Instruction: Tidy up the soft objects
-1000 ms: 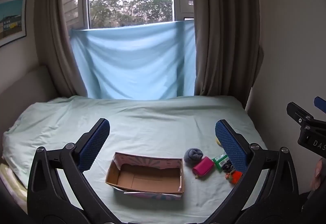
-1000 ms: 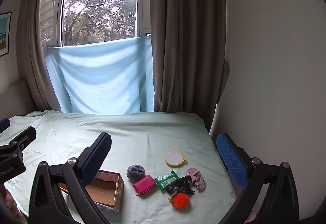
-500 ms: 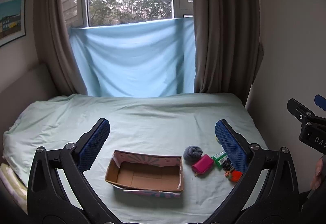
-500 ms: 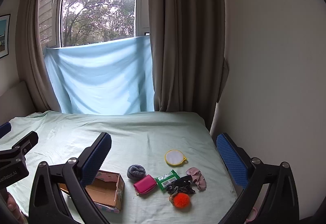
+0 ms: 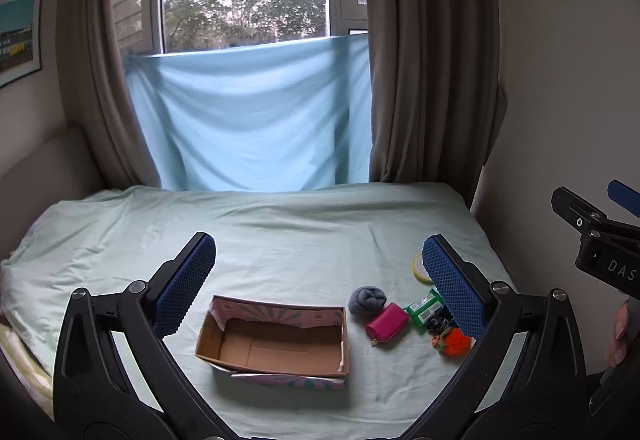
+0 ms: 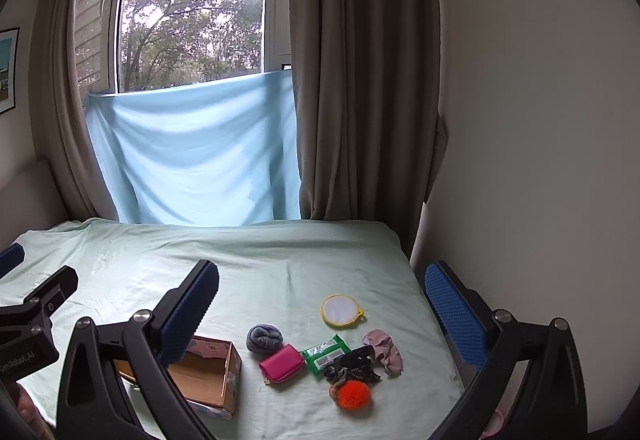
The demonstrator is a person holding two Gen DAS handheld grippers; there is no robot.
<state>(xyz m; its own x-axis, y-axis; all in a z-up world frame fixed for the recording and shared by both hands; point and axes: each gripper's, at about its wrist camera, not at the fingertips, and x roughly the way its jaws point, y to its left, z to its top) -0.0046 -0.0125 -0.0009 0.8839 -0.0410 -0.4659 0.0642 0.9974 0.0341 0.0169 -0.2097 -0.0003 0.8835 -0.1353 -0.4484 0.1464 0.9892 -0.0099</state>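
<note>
An open cardboard box [image 5: 276, 344] [image 6: 208, 372] with nothing inside lies on the pale green bed. To its right sit a grey rolled sock [image 5: 366, 300] [image 6: 263, 338], a pink pouch [image 5: 387, 322] [image 6: 282, 362], a green wipes pack [image 5: 423, 307] [image 6: 325, 354], dark scrunchies [image 6: 354, 364], an orange pompom [image 5: 456, 343] [image 6: 352, 394], a pink cloth [image 6: 385, 350] and a round yellow-rimmed pad [image 6: 340, 310]. My left gripper [image 5: 320, 288] hangs open above the box. High over the small items, my right gripper [image 6: 320, 312] is open too.
The bed [image 5: 280, 232] runs back to a hanging blue sheet [image 5: 256, 112] and brown curtains [image 6: 360, 80] under a window. A white wall [image 6: 520, 120] borders the bed's right side. A headboard [image 5: 36, 168] and a framed picture [image 5: 18, 34] stand at the left.
Both views have tilted slightly, so the box and the small items sit a little higher in the frames. Nothing on the bed has moved and both grippers stay open.
</note>
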